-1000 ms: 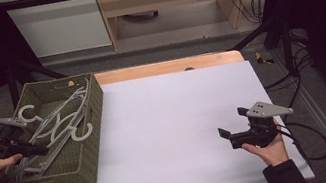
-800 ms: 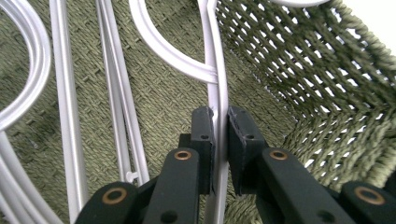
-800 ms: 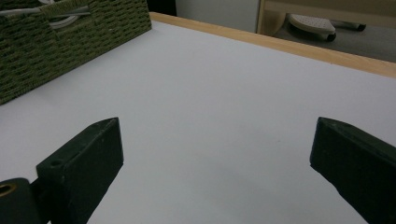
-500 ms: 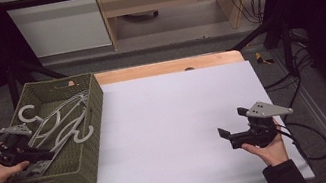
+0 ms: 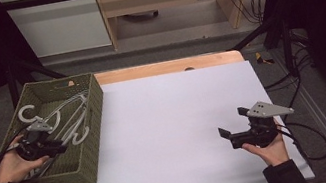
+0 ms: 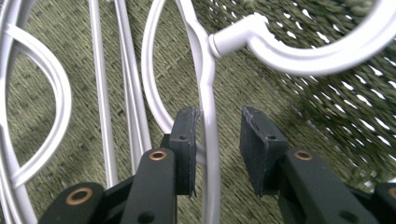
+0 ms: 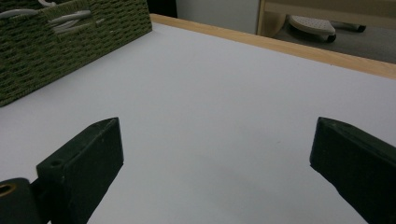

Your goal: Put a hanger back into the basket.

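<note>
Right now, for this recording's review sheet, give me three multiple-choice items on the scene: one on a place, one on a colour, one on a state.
1. Where do the white hangers lie?
A. in the woven basket
B. on the white table
C. on the floor

2. What colour is the basket?
A. red
B. olive green
C. blue

3. How do the right tool's jaws stand?
A. shut on a hanger
B. shut on nothing
C. wide open over the bare table

Key: 1 A, the high view shows the hangers inside the basket's walls. 2 B, its weave is olive green. 3 C, the right gripper view shows a wide gap with nothing in it.
</note>
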{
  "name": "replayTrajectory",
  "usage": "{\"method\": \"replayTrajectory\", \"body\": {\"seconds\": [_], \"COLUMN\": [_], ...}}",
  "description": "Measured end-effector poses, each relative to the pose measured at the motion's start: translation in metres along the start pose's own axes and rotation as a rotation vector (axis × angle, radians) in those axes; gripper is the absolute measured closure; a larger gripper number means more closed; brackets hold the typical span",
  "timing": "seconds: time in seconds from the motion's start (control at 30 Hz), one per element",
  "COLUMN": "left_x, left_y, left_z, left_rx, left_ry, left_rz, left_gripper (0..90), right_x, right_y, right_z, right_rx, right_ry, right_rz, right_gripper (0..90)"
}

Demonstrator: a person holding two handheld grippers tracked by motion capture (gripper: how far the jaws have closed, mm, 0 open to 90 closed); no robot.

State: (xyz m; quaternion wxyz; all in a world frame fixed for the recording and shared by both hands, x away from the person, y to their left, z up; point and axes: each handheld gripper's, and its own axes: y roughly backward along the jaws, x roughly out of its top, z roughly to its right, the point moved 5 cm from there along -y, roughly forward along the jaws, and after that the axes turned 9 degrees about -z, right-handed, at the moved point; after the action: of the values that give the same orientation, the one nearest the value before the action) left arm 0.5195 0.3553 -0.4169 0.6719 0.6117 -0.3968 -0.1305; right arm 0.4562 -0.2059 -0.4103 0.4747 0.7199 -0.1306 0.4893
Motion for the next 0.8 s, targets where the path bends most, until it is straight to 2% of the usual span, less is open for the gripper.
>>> {"method": "replayTrajectory", "body": {"seconds": [0.07,0.13,0.17,0.2,0.3,0.67,0.73,0.8], "left_x": [0.0004,0.0008,0.0008,0.0009,0.0010,-0.0028,-0.0040,-0.0034], "left_y": [-0.0012,-0.0019,-0.0015,-0.0017,-0.0010,0.0038,-0.0002,-0.0002], "left_z": [0.0002,-0.0007,-0.0011,-0.0014,-0.0006,-0.0069,-0.0054,-0.0053], "left_rx": [-0.001,0.033,0.034,0.031,0.028,0.037,0.043,0.065], "left_ry": [0.009,0.019,0.027,0.036,0.029,0.065,0.062,0.066], "left_rz": [-0.003,0.002,-0.001,-0.001,-0.015,0.032,0.032,0.032], "left_gripper": [70.8,76.6,80.9,81.0,81.6,81.2,79.8,73.1], "right_x": [0.0000,0.0000,0.0000,0.0000,0.0001,0.0001,0.0001,0.0000], "right_y": [0.0001,0.0000,-0.0001,-0.0001,0.0003,0.0003,0.0007,0.0009], "right_z": [0.0000,0.0000,-0.0001,-0.0002,0.0003,0.0004,0.0004,0.0004], "right_rx": [-0.001,0.000,-0.001,0.000,-0.003,-0.002,-0.001,-0.001], "right_ry": [0.000,0.000,0.001,0.001,0.001,0.002,0.004,0.004], "right_rz": [0.000,0.000,0.000,-0.001,0.001,0.001,0.000,0.000], "right_gripper": [3.0,3.0,3.0,3.0,3.0,3.0,3.0,3.0]}}
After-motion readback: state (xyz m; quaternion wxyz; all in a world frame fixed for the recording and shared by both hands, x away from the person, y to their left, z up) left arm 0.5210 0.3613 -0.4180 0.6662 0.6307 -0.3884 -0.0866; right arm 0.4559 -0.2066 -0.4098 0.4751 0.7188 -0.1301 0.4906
